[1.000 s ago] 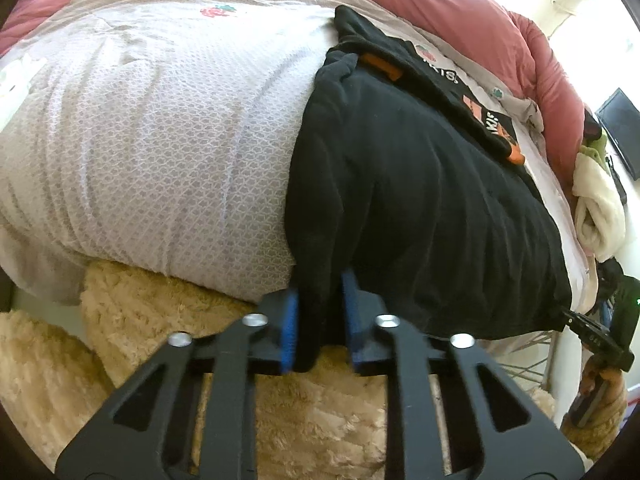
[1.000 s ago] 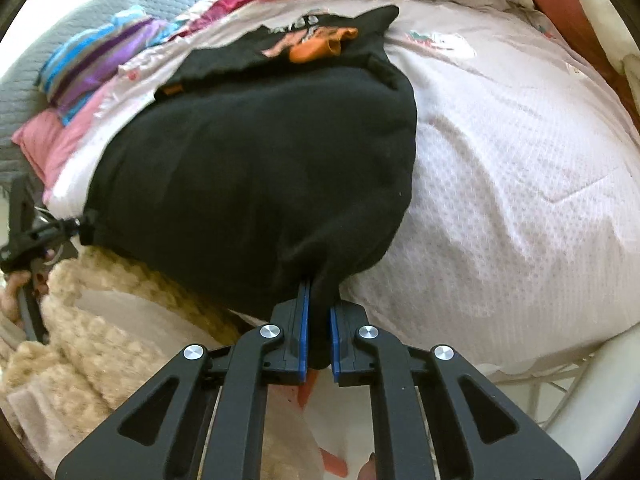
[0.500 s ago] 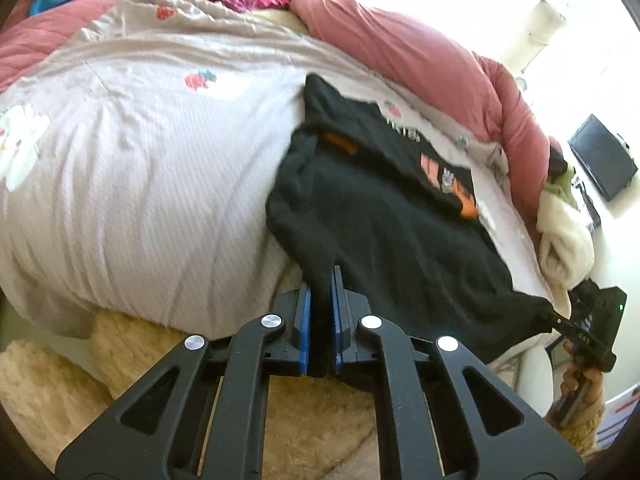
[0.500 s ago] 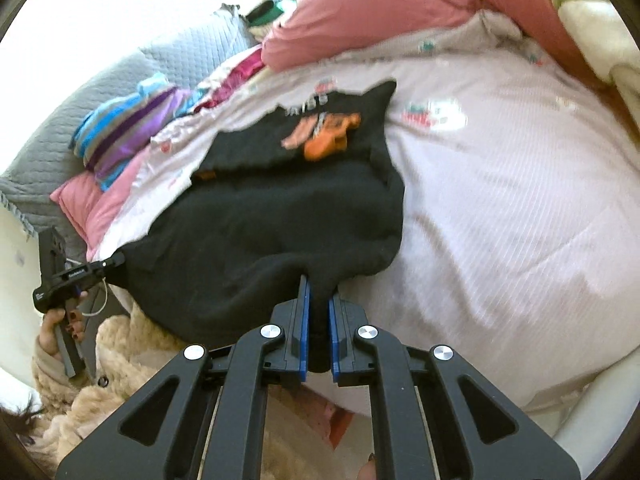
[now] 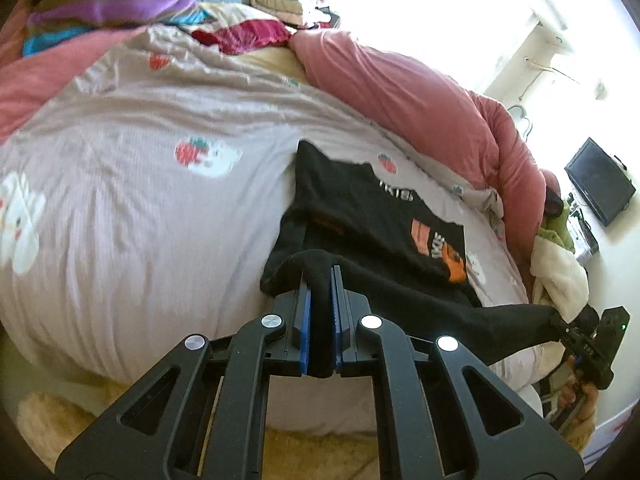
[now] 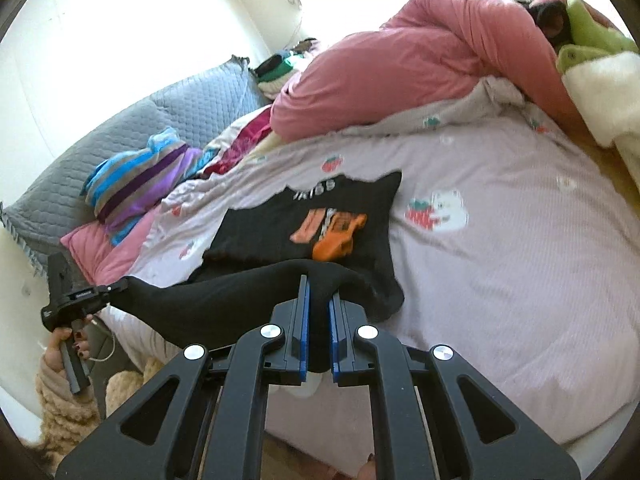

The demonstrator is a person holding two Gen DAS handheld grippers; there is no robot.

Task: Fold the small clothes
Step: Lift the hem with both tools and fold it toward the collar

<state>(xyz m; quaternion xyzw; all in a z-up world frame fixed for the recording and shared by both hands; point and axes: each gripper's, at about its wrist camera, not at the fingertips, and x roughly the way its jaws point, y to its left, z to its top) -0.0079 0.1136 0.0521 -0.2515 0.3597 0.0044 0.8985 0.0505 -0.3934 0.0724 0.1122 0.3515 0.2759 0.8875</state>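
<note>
The black shirt (image 5: 372, 216) is spread on the bed (image 5: 132, 216), print side up, with its far part flat on the quilt and its near hem raised off the bed edge. The left gripper (image 5: 320, 280) is clenched on one near corner of the hem; black cloth is seen pinched between its blue pads. The right gripper (image 6: 317, 288) is likewise clenched on the other near corner, with a wad of cloth filling the gap between its pads.

In the left wrist view, the hem is stretched from the pads toward 4 o'clock, where the right gripper (image 5: 576, 332) is seen at the other end. In the right wrist view, the same edge runs toward 9 o'clock to the left gripper (image 6: 108, 290). The held hem is thus drawn fairly taut between the two tools, crosswise to the direction in which both point.

The rest of the shirt lies ahead of both grippers, at 12 to 1 o'clock from the left one and 12 o'clock from the right one. Its long axis runs away from the hem toward the pink duvet (image 6: 420, 52). Neither hand is judged clearly nearer to the far edge; the two corners are held about level.

The coming move is judged to be a forward carry of the hem over the printed part, along that axis, so that near edge is laid on far edge. A skewed fold could result if one corner is led ahead of the other.
</note>
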